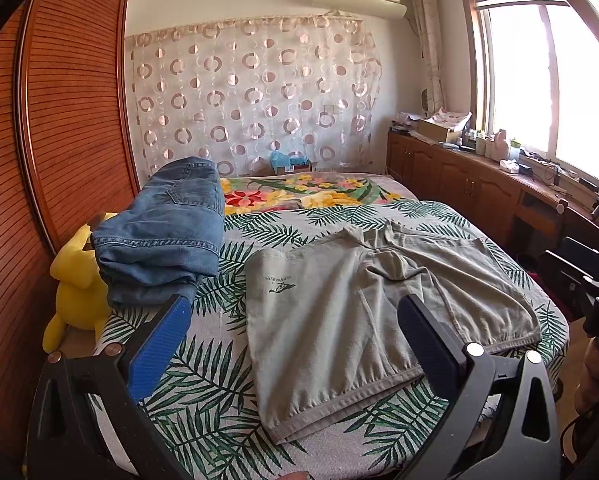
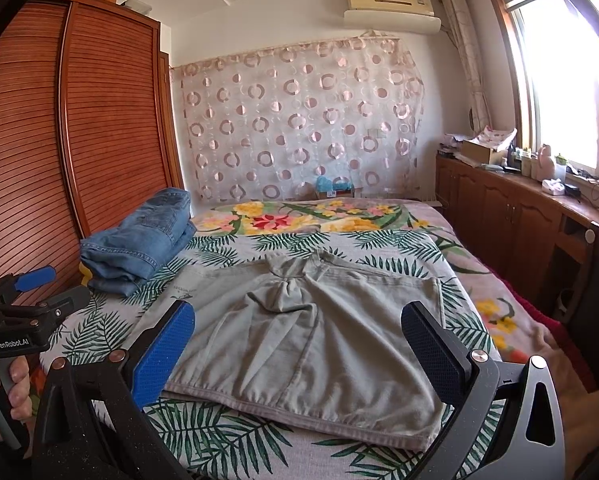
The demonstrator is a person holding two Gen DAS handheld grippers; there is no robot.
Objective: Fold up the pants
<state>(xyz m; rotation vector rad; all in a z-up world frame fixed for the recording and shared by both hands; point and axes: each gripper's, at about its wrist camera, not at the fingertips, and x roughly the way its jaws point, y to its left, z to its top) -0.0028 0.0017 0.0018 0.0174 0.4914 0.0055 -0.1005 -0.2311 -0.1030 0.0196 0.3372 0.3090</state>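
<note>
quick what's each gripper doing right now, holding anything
Left gripper: open, holding nothing, above the near hem of the grey shorts.
Right gripper: open, holding nothing, also above the shorts.

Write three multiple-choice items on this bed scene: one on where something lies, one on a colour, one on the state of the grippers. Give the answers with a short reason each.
1. Where does the folded blue jeans pile lie relative to the grey shorts?
A. on top of them
B. to their left, near the wardrobe
C. on the floor

2. What colour is the plush toy beside the jeans?
A. yellow
B. red
C. white

3. How do the left gripper and right gripper stand?
A. both shut on the shorts
B. one open, one shut
C. both open, holding nothing

Answers: 1 B, the jeans sit apart from the shorts at the bed's left edge. 2 A, the toy is plainly yellow. 3 C, each pair of fingers is spread wide above the shorts with nothing between them.
</note>
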